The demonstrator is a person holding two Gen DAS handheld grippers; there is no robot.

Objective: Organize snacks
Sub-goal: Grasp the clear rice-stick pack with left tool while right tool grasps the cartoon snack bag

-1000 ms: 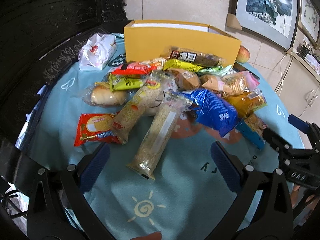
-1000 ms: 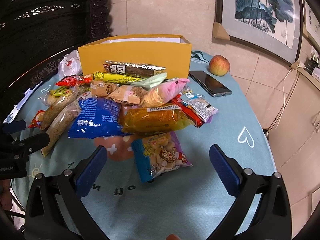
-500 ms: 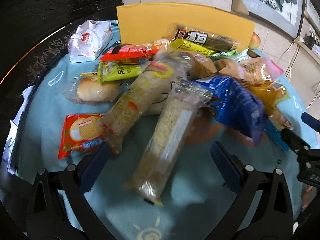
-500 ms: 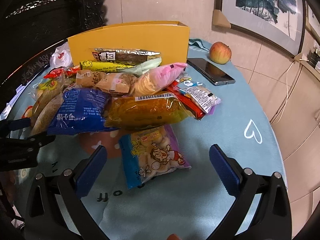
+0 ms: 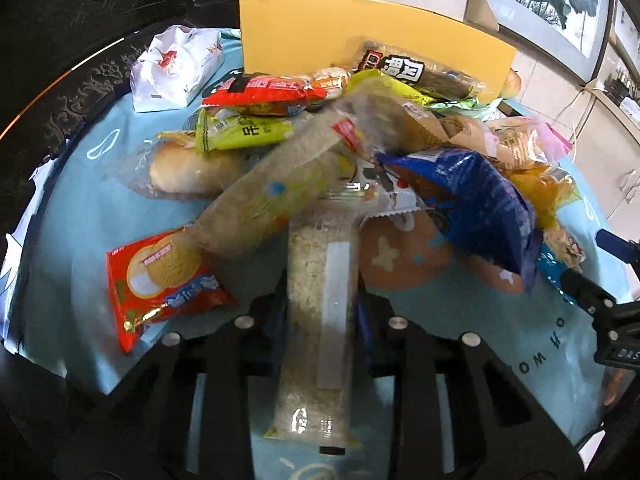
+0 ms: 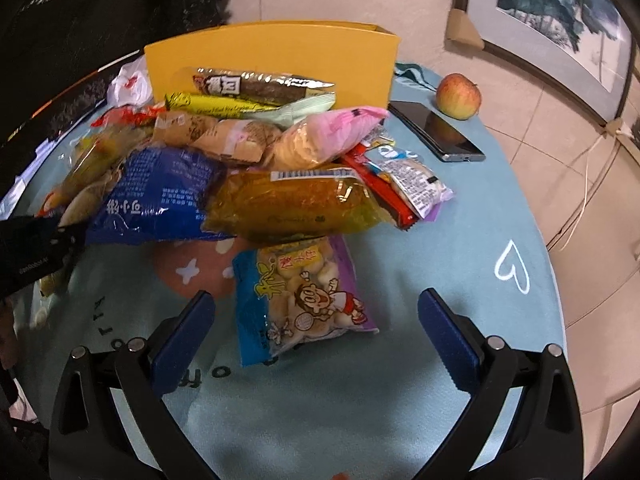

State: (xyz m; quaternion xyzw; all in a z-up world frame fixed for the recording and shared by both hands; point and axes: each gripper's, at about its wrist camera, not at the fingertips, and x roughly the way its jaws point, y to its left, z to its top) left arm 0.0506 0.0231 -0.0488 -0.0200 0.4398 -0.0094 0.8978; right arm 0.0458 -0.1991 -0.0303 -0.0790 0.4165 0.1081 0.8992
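Observation:
A heap of packaged snacks lies on the light blue tablecloth (image 5: 60, 240) in front of a yellow box (image 5: 320, 28). My left gripper (image 5: 322, 308) is shut on the near half of a long clear pack of pale rice crackers (image 5: 316, 380), its pads pressing both sides. A second clear cracker pack (image 5: 272, 196) lies slanted across it. My right gripper (image 6: 316, 312) stands open, its fingers either side of a blue and purple cartoon snack bag (image 6: 304, 296) without touching it. A dark blue bag (image 6: 160, 196) and an amber pack (image 6: 296, 204) lie just beyond.
A red biscuit pack (image 5: 160, 284) lies left of the held pack. A white tissue packet (image 5: 176, 68) sits at the back left. An apple (image 6: 458, 96) and a phone (image 6: 436, 132) rest right of the yellow box (image 6: 280, 52). Dark carved furniture stands behind on the left.
My left gripper came forward and down over the long clear cracker pack and shut on it. My right gripper sank slightly toward the cartoon bag and stayed open.

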